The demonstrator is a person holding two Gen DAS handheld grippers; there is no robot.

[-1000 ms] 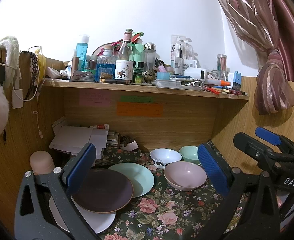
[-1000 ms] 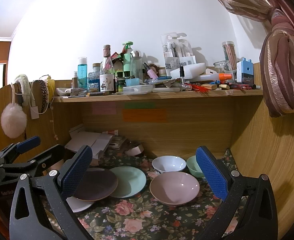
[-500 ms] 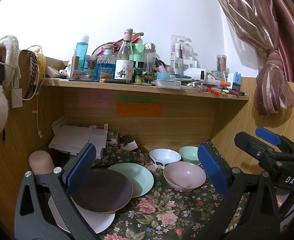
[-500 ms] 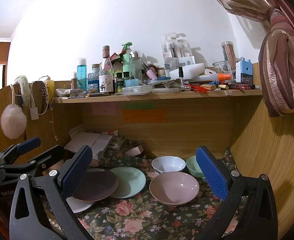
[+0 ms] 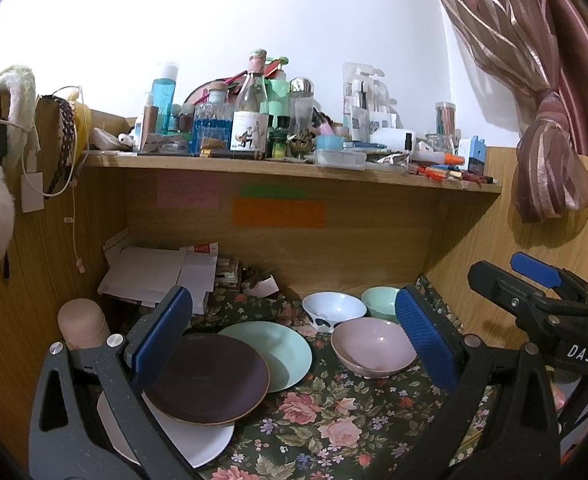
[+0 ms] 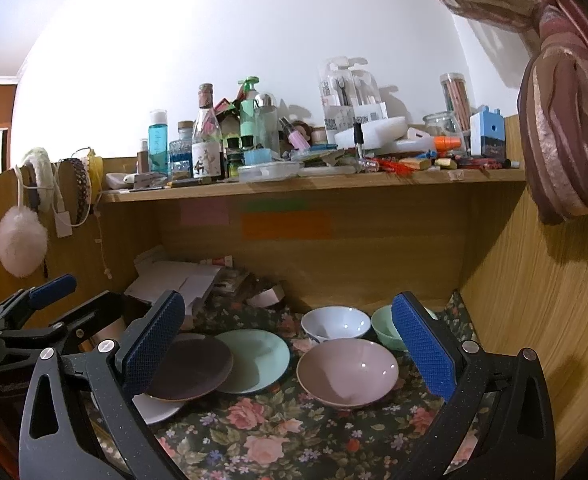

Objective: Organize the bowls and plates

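On the floral cloth lie a dark purple plate (image 5: 208,378) that overlaps a white plate (image 5: 198,442) and a mint plate (image 5: 286,350). To the right stand a pink bowl (image 5: 374,346), a white bowl (image 5: 334,310) and a mint bowl (image 5: 380,298). The right wrist view shows the same: purple plate (image 6: 196,366), mint plate (image 6: 256,354), pink bowl (image 6: 348,370), white bowl (image 6: 336,322), mint bowl (image 6: 386,326). My left gripper (image 5: 294,334) is open and empty above the plates. My right gripper (image 6: 288,344) is open and empty in front of the bowls.
A wooden shelf (image 5: 294,170) crowded with bottles hangs above the nook. Papers and boxes (image 5: 162,276) are stacked at the back left beside a beige cylinder (image 5: 80,322). Wooden walls close both sides. A tied curtain (image 5: 550,176) hangs at the right.
Almost nothing has changed; both views have drifted very slightly. Both grippers stay open and no dish has moved.
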